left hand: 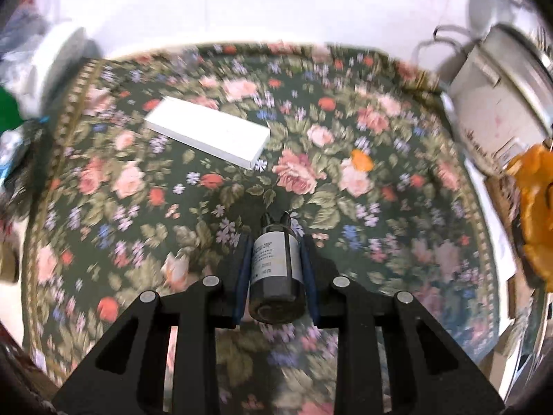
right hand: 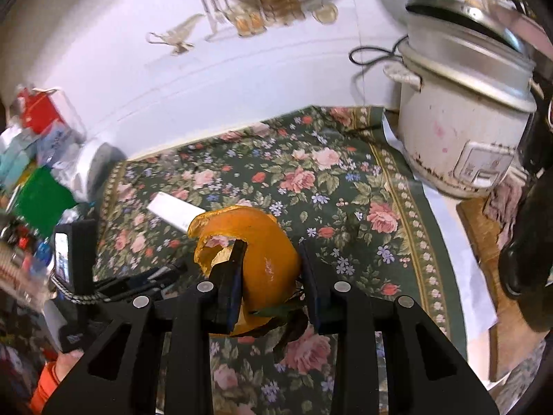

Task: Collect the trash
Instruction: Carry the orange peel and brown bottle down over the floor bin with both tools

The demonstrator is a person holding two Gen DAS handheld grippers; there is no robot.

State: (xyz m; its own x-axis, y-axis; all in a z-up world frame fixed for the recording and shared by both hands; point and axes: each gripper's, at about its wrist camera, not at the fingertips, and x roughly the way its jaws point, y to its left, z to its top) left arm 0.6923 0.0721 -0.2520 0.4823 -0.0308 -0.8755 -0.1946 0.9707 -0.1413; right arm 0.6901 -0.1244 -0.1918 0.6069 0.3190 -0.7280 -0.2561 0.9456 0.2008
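Small dark bottle [left hand: 277, 269]: clamped between the pads of the left gripper [left hand: 276, 266], lifted above the floral tablecloth [left hand: 345, 110]. Orange peel [right hand: 262, 252]: pinched in the right gripper [right hand: 273, 273], above the same cloth. White box [left hand: 207, 136]: lying far left. Rice cooker [right hand: 459, 114]: far right.

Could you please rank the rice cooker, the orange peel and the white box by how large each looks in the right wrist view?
1. Rice cooker, largest.
2. Orange peel, though it sits close to the camera in the right gripper, which inflates it.
3. White box, smallest, partly hidden behind the peel.
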